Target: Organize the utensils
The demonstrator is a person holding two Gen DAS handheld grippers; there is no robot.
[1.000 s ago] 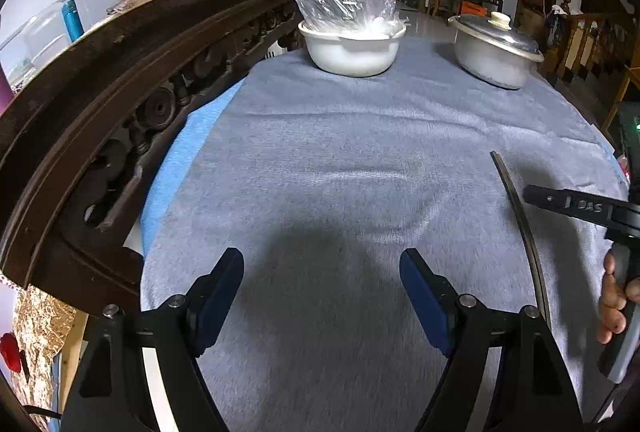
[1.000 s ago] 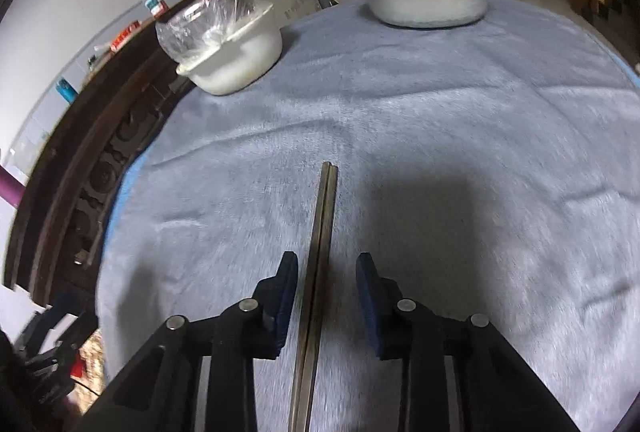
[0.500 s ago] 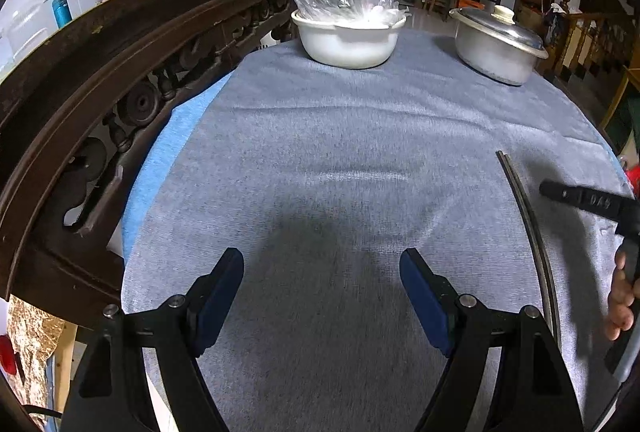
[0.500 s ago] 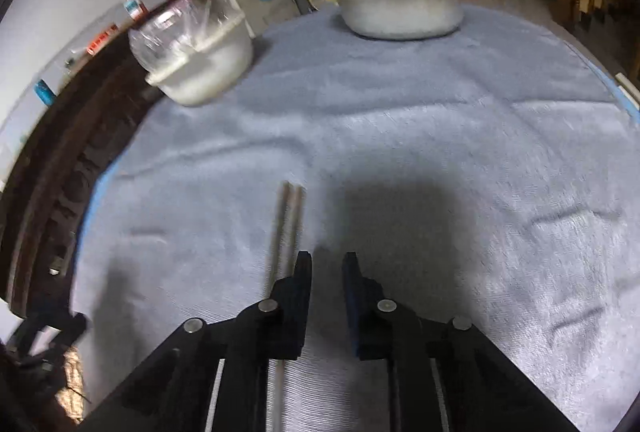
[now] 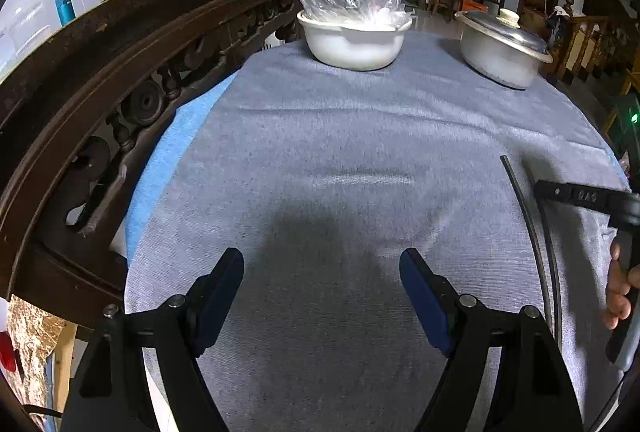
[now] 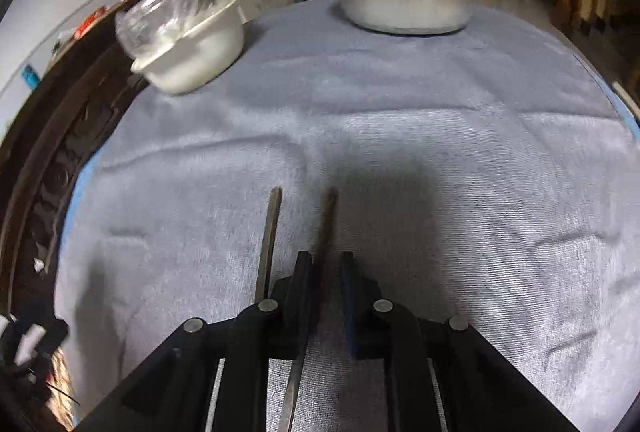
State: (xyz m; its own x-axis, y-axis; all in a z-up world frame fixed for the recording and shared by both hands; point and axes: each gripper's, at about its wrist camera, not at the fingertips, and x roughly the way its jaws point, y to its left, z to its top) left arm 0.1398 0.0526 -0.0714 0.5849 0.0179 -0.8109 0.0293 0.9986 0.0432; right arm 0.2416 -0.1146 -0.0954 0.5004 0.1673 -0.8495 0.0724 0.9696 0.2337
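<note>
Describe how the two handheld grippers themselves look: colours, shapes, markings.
Both match. The left gripper and right gripper have angular matte-black frames with silver pivot pins and dark blue pads lining the fingers. White lettering marks the right one's side. A bare hand grips it.

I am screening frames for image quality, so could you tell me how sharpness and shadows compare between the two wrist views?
Left wrist view: sharp, with fisheye bending of the chopsticks. Right wrist view: motion-blurred and dimmer, with a dark shadow on the grey cloth.

Right claw [image 6: 326,264] nearly closed around 1 chopstick [image 6: 327,220]; second chopstick [image 6: 269,236] just left, on grey cloth [image 6: 440,136].
</note>
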